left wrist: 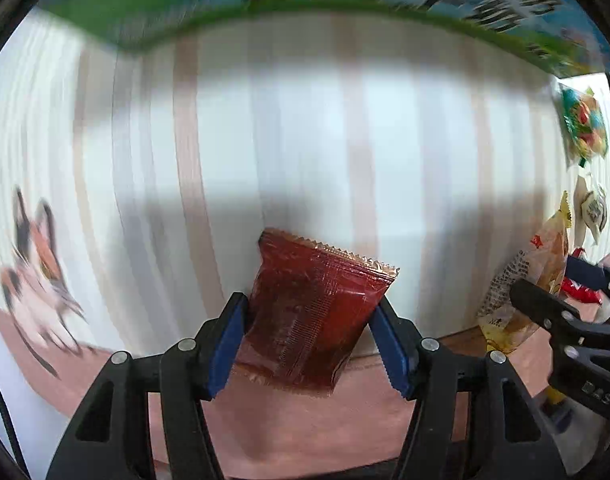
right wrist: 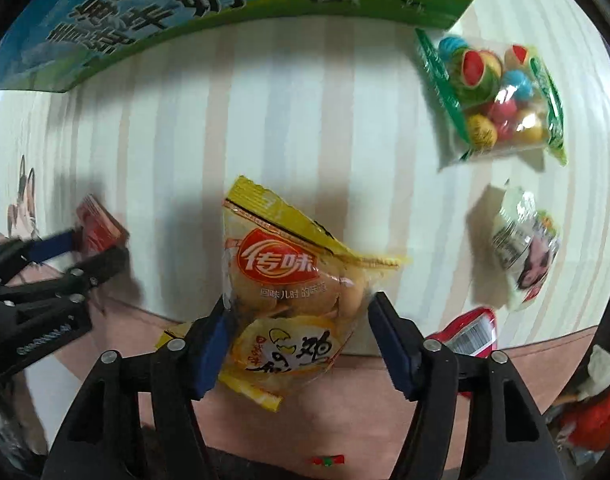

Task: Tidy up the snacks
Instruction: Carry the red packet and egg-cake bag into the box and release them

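A big blue-and-green milk carton box (right wrist: 153, 20) runs along the far edge of the striped counter (right wrist: 305, 120), and everything else lies between it and the two hands. It looks like the likely place for the snacks, though its opening is out of view, so that is a guess.

Next in size, to the right, is a clear bag of coloured candy balls (right wrist: 493, 96), with a small white packet (right wrist: 525, 256) nearer and a red wrapper (right wrist: 471, 330) at the counter's near edge. None of these is touched.

The yellow cake packet (right wrist: 281, 288) sits between the fingers of the right hand-held gripper (right wrist: 301, 340). Its long axis runs away from the hand toward the box. The left pad meets the wrapper, but a gap shows at the right pad, so the jaws stand part open and do not pinch it.

The dark red packet (left wrist: 313, 308) is in the left hand-held gripper (left wrist: 311, 344), both blue pads pressing its sides, its crimped end pointing at the box. The jaws are closed about halfway on it.

Both packets lie directly ahead of their own grippers. The left one seems ready to lift; the right probably must close first.
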A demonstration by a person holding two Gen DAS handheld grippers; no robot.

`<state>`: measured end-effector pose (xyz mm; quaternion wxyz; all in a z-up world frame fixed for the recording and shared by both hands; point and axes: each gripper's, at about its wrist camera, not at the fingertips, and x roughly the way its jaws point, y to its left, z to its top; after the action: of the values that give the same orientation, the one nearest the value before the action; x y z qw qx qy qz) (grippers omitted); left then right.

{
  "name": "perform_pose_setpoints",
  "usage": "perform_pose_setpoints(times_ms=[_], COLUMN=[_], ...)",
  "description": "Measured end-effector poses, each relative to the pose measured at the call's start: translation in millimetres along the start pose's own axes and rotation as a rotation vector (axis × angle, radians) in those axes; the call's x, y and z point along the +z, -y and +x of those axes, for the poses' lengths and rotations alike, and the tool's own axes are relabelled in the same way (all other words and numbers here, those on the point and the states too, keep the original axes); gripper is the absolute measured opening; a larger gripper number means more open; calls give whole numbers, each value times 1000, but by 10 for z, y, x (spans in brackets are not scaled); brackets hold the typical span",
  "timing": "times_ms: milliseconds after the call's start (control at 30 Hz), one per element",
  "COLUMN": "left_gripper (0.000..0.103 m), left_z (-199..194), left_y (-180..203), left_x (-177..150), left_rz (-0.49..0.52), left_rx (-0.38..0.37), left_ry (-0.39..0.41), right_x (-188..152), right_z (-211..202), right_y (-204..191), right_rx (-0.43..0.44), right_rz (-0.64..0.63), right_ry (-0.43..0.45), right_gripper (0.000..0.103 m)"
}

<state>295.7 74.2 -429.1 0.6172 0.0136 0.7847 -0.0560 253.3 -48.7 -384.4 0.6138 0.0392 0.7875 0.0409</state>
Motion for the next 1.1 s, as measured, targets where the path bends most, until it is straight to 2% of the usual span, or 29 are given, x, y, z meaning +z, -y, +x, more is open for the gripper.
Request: perform_pose_setpoints(times_ms=[33,67,133,200,233,400,467,500,600,667,833,1100], left_gripper=[59,59,60,64,66,65,56,55,55,55,54,55], left_z=[-3,-18,-8,-13,-3,-53,-52,-63,-56,-54,-308,-982], left_y=[-32,-208,-308,-294,-194,-6,182,236,267,246,193,184], left_x=[-5,2,7,-107,-196,-152,-144,-180,-243,-355,-532,-640], left_rz=[-9,-18,-34,-24,-17,30,49,56,52,49,32,16], left_rx=[3,1,-5,0,4,49,66,72,76,75,41,-42], left_ry=[8,5,13,5,2,17,39,45,56,69,99,196], right_x=[-31,-58,-128,-190,-207,-240,-227,-228,-285,-311,-384,-552], right_z=[8,2,-27,-16,2,301,311,324,295,237,89,-266], right_y=[5,39,130,193,210,187,48,-26,-240,-382,-399,-415], right_rx=[35,87,195,235,223,181,112,83,-4,-12,20,142], right_rz=[35,84,201,261,284,373,340,325,278,260,243,210], right_ry=[0,7,38,57,59,5,35,45,113,128,144,190], right_gripper=[89,90,90,90,90,90,86,81,57,54,46,45])
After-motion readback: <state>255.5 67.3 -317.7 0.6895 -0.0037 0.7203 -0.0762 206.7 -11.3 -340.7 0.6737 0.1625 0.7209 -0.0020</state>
